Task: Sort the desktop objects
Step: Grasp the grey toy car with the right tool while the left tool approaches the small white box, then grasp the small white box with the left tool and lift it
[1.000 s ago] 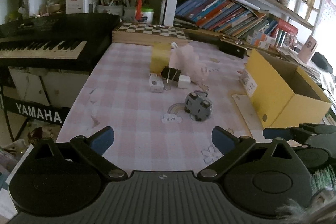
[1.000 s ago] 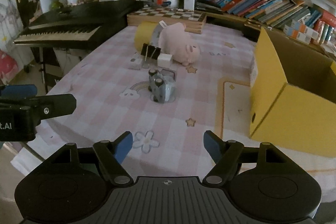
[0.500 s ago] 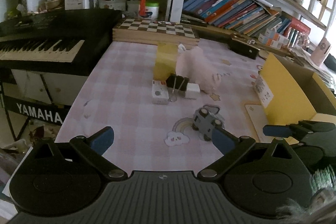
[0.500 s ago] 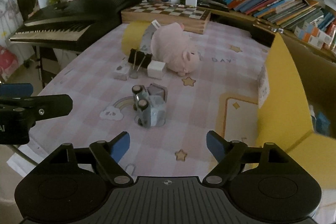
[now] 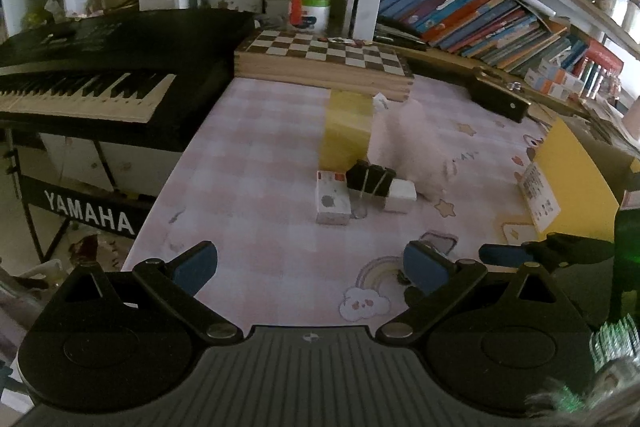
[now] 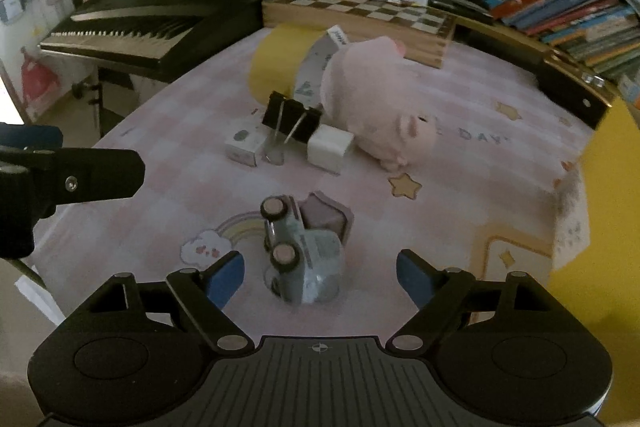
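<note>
"YAMAHA" in white capitals on the black keyboard stand (image 5: pixel 88 217), "DAY" in grey letters printed on the pink checked tablecloth (image 6: pixel 478 135) covering the tabletop

home study rm, bookshelves (image 5: pixel 480 15), Yamaha keyboard (image 5: pixel 92 83), chessboard (image 5: pixel 324 55)

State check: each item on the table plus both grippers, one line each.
Toy car: on its side, wheels facing left, between the right gripper's fingers, not gripped.
Binder clip: standing, handles down.
Plush pig: lying on its side.
Yellow roll: lying flat.
Yellow box: open.
Chessboard: closed, flat.
Left gripper: open, empty.
Right gripper: jaws opening, pads clear of the car.
</note>
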A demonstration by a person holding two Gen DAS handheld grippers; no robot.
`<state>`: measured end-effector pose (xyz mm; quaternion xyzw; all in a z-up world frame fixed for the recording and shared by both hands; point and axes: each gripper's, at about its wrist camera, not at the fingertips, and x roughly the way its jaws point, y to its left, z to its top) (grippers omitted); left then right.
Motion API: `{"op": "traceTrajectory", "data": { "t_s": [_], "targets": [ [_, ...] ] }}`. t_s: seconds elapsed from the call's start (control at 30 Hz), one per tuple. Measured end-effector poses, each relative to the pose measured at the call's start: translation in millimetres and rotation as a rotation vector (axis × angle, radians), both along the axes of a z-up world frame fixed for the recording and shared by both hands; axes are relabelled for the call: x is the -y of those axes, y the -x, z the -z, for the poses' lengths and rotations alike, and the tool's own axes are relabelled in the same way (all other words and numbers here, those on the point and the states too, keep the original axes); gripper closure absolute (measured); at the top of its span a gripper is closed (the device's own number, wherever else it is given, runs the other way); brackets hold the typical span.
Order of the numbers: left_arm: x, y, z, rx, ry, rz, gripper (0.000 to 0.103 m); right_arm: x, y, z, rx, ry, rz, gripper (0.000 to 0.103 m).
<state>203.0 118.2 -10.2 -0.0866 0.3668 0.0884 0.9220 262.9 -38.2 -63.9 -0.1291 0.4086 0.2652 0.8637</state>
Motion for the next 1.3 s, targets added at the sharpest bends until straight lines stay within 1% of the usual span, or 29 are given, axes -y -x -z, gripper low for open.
{"op": "traceTrajectory", "data": {
  "t_s": [0.1, 0.17, 0.23, 0.27, 0.3, 0.33, 0.47, 0.53, 0.63, 0.7, 0.77, 0.93, 1.0, 1.13, 1.17, 1.2, 1.23, 1.27, 1.3],
  "targets": [
    [-0.7, -8.0, 2.1, 0.0, 0.004, 0.003, 0.003, -2.5, -7.4, 5.6, -0.011, -0.001, -0.024, 0.018],
    [-0.6, -14.1, 4.8, -0.005, 0.007, 0.014, 0.003, -1.7, -11.1, 7.7, -0.028, -0.014, -0.039, 0.02],
    [0.1, -21.3, 8.0, -0.013, 0.011, 0.027, 0.005, -0.8, -14.3, 9.0, -0.036, -0.022, -0.054, 0.039],
    [-0.1, -25.4, 9.8, -0.015, 0.012, 0.034, 0.005, 0.2, -15.7, 9.8, -0.041, -0.023, -0.06, 0.044],
    [-0.5, -29.9, 12.1, -0.019, 0.01, 0.038, 0.005, 1.2, -16.4, 9.5, -0.036, -0.025, -0.068, 0.051],
    [-0.8, -34.0, 14.3, -0.024, 0.009, 0.041, 0.006, 2.6, -16.8, 8.8, -0.034, -0.028, -0.078, 0.06],
    [-2.4, -52.9, 26.1, -0.054, -0.008, 0.062, 0.02, 8.2, -19.4, 5.8, -0.013, -0.007, -0.082, 0.06],
    [-1.8, -62.2, 31.9, -0.066, -0.023, 0.077, 0.024, 13.0, -21.3, 3.8, 0.0, 0.0, -0.067, 0.06],
    [0.1, -77.7, 42.2, -0.086, -0.058, 0.107, 0.033, 22.1, -26.4, 1.2, 0.008, 0.001, -0.039, 0.06],
    [0.3, -87.8, 48.4, -0.101, -0.074, 0.122, 0.044, 26.9, -29.0, 0.5, 0.007, 0.0, -0.026, 0.06],
    [0.7, -98.1, 53.8, -0.115, -0.083, 0.129, 0.048, 29.8, -31.6, 0.3, 0.005, -0.003, -0.021, 0.06],
    [6.9, -115.2, 62.6, -0.13, -0.095, 0.156, 0.049, 34.3, -33.9, -1.6, 0.007, -0.008, -0.016, 0.06],
    [9.3, -117.3, 64.4, -0.113, -0.107, 0.161, 0.049, 35.8, -35.2, -1.4, 0.007, -0.008, -0.013, 0.06],
    [8.2, -119.3, 66.2, -0.093, -0.097, 0.161, 0.05, 37.2, -37.5, 0.7, -0.004, -0.009, -0.011, 0.06],
    [8.6, -118.8, 66.4, -0.092, -0.099, 0.162, 0.051, 37.2, -38.1, 0.9, -0.006, -0.011, -0.013, 0.06],
    [9.1, -118.1, 65.9, -0.09, -0.097, 0.168, 0.055, 37.0, -38.6, 1.0, -0.008, -0.013, -0.014, 0.06],
    [9.6, -118.2, 65.1, -0.092, -0.095, 0.172, 0.065, 36.7, -39.3, 0.7, -0.009, -0.016, -0.015, 0.06],
    [11.1, -117.5, 63.3, -0.1, -0.094, 0.175, 0.071, 36.7, -39.5, 0.3, -0.009, -0.018, -0.017, 0.06],
    [11.5, -116.1, 62.2, -0.107, -0.087, 0.18, 0.073, 36.9, -39.8, -0.3, -0.007, -0.021, -0.017, 0.06]
  ]
}}
